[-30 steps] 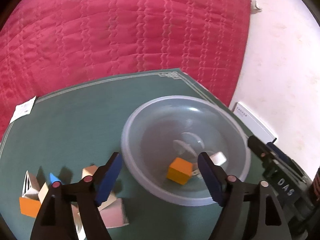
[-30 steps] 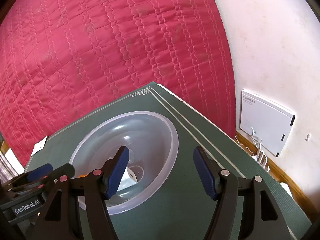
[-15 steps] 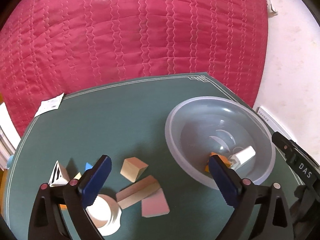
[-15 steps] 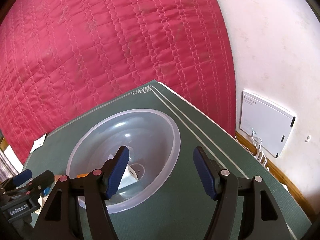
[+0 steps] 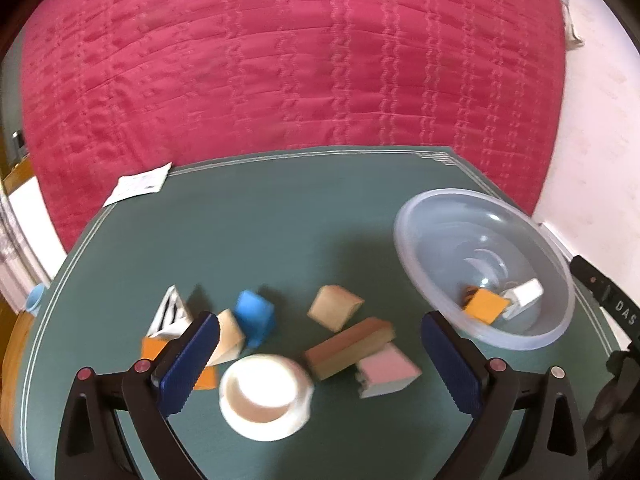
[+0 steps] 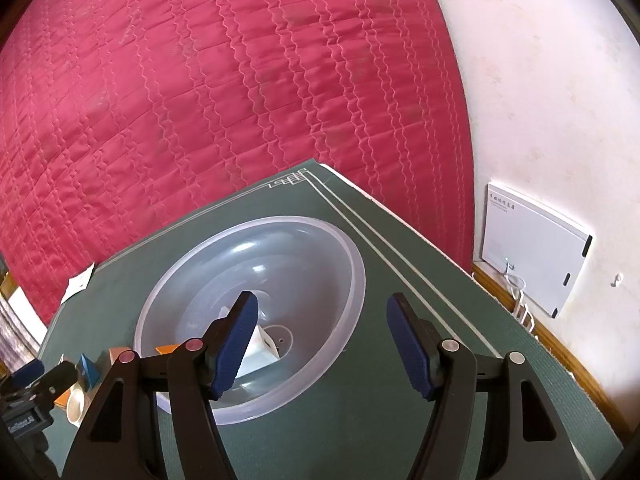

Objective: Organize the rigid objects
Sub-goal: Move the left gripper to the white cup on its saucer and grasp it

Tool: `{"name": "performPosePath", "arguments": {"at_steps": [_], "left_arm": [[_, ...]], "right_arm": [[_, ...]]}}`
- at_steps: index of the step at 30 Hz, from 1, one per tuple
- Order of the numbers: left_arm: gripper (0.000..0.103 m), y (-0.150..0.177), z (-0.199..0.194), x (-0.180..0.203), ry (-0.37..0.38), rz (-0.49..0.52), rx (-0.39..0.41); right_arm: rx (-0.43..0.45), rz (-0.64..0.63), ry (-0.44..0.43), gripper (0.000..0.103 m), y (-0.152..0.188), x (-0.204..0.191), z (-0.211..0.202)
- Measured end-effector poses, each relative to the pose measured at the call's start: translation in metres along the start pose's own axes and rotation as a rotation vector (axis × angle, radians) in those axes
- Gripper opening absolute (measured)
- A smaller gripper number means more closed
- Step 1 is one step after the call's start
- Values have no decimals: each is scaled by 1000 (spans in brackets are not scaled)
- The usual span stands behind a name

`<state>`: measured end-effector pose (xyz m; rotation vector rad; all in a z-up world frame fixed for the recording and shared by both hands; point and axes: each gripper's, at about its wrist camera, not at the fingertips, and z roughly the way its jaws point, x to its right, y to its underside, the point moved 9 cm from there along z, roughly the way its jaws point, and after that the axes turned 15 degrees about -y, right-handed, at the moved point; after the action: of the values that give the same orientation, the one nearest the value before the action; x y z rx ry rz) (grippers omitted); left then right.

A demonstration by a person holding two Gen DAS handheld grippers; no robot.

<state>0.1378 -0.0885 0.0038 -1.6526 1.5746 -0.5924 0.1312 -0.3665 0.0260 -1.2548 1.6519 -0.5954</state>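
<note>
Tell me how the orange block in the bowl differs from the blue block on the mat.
The orange block lies inside the clear bowl, beside a white piece; the blue block sits out on the green mat among other loose pieces. The orange block is already put away, while the blue block is still to be collected. Both are small solid-coloured blocks, and neither is held by a claw.
</note>
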Motion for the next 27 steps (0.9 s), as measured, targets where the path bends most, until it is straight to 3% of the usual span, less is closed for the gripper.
{"name": "performPosePath", "arguments": {"at_steps": [12,27], "left_arm": [[102,27,-2,-53,-76,-51,-34],[102,52,10,-77,-115,-74,-89]], "right_arm": [[-8,-8,7,68,2,-2,0],[-9,-8,11,68,2,-1,1]]}}
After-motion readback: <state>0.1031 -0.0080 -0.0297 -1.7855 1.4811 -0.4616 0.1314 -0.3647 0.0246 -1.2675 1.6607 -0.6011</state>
